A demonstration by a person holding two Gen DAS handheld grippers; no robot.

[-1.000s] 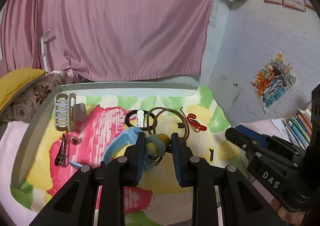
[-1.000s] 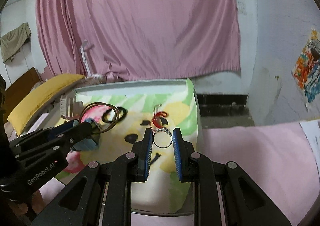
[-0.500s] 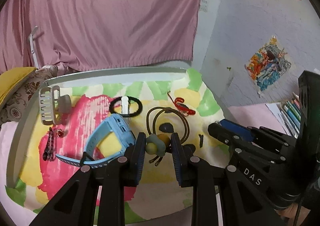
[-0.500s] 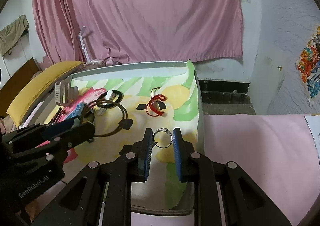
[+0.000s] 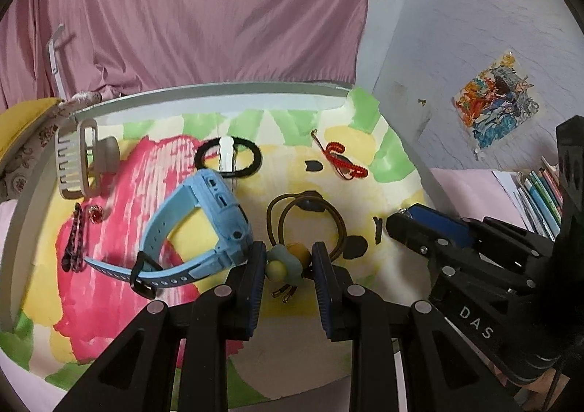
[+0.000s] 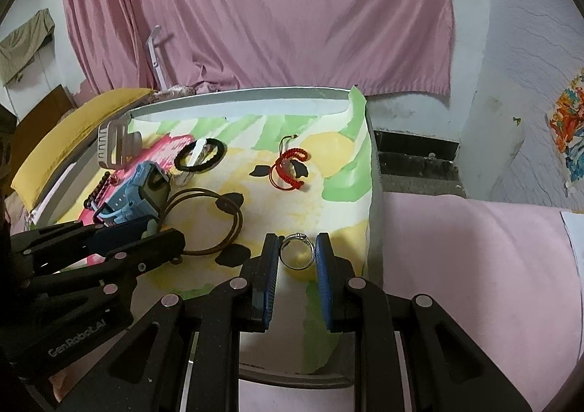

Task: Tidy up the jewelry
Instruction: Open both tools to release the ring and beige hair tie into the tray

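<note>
While clamped between the pads of the left gripper (image 5: 288, 262), just right of the blue watch (image 5: 204, 226): a flower-charm hair tie (image 5: 284, 262), loop trailing on the painted cloth (image 5: 346, 149). Pinched narrowly in the right gripper (image 6: 296, 258), near the cloth's right edge: a silver ring (image 6: 296, 251).

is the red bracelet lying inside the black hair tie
No, the red bracelet lies apart on the yellow print, to the right of the black hair tie.

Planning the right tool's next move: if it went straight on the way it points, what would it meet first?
The right tool, shut on the ring, likely has bare cloth ahead; the red bracelet sits slightly left. Depth is unclear.
</note>
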